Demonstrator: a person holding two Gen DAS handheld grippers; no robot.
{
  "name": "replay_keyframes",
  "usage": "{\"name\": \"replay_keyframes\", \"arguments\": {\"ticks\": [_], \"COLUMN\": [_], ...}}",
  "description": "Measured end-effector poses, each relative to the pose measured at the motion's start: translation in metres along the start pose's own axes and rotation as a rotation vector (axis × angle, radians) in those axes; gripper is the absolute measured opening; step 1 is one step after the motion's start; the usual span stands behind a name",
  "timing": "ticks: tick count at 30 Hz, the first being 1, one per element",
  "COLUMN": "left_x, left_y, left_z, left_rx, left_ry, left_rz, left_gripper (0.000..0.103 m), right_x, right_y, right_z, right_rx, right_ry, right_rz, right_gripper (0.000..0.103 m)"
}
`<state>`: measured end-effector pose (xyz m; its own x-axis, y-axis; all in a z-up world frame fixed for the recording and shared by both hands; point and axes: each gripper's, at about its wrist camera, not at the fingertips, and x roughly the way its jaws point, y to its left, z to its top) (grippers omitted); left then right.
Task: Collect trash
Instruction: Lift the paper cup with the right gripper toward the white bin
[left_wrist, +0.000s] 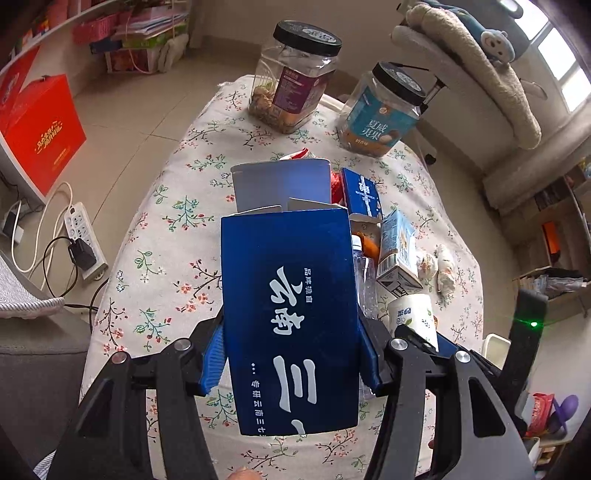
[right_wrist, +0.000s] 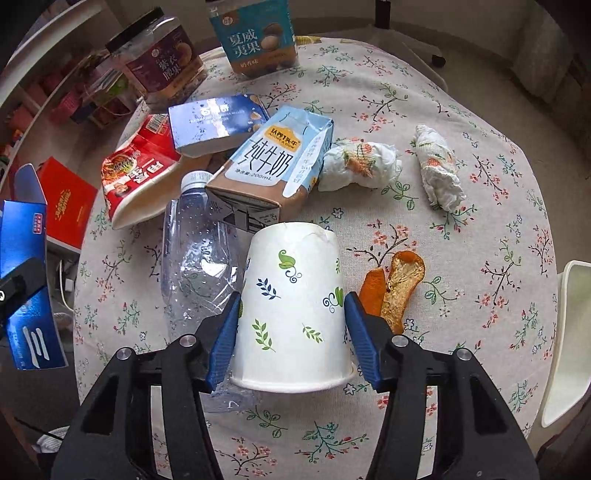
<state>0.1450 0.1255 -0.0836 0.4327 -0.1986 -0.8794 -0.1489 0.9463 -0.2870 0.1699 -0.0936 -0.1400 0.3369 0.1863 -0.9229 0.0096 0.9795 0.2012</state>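
Note:
My left gripper (left_wrist: 291, 354) is shut on a dark blue cardboard box (left_wrist: 290, 295) with white characters, its top flaps open, held above the table. The box also shows at the left edge of the right wrist view (right_wrist: 26, 280). My right gripper (right_wrist: 291, 332) is shut on a white paper cup (right_wrist: 291, 306) with leaf prints, held upside down; the cup also shows in the left wrist view (left_wrist: 413, 317). On the floral tablecloth (right_wrist: 461, 92) lie a crushed clear bottle (right_wrist: 195, 258), a milk carton (right_wrist: 273, 166), a red cup (right_wrist: 136, 170), a blue carton (right_wrist: 218, 123), orange peel (right_wrist: 395, 291) and two crumpled tissues (right_wrist: 360, 162).
Two nut jars with black lids (left_wrist: 295, 74) (left_wrist: 384, 110) stand at the far end of the table. A white bin rim (right_wrist: 565, 343) is at the right table edge. A power strip (left_wrist: 85, 240) and a red box (left_wrist: 40, 133) sit on the floor to the left.

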Motion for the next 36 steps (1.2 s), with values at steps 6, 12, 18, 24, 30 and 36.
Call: {"name": "replay_keyframes", "arguments": {"ticks": [6,12,18,24,30,36], "left_x": [-0.015,-0.023,-0.027,-0.022,-0.021,-0.021], "left_y": [-0.021,-0.047,-0.068,-0.082,-0.097,-0.115], "left_z": [-0.003,-0.008,-0.012,-0.014,-0.017,-0.024], "left_rx": [0.094,0.191,0.244,0.266,0.286,0.309], "left_ry": [-0.108,-0.2,-0.256,-0.259,-0.27,-0.289], "left_rz": [0.02,0.054,0.057,0.051,0.042,0.022], "left_gripper": [0.057,0.057,0.057,0.057,0.057,0.057], "right_x": [-0.045,-0.063,-0.081,-0.089,-0.099,-0.115], "right_y": [-0.009,-0.021,-0.028,-0.038,-0.049,-0.062], "right_z": [0.006,0.006,0.003,0.001,-0.003,-0.011], "right_rx": [0.025,0.05,0.055,0.064,0.07,0.07], "right_ry": [-0.166,-0.267,-0.342,-0.359,-0.382,-0.445], "right_rz": [0.048,0.037,0.015,0.0,-0.024,-0.098], "right_gripper": [0.053,0.054,0.055,0.055,0.055,0.056]}}
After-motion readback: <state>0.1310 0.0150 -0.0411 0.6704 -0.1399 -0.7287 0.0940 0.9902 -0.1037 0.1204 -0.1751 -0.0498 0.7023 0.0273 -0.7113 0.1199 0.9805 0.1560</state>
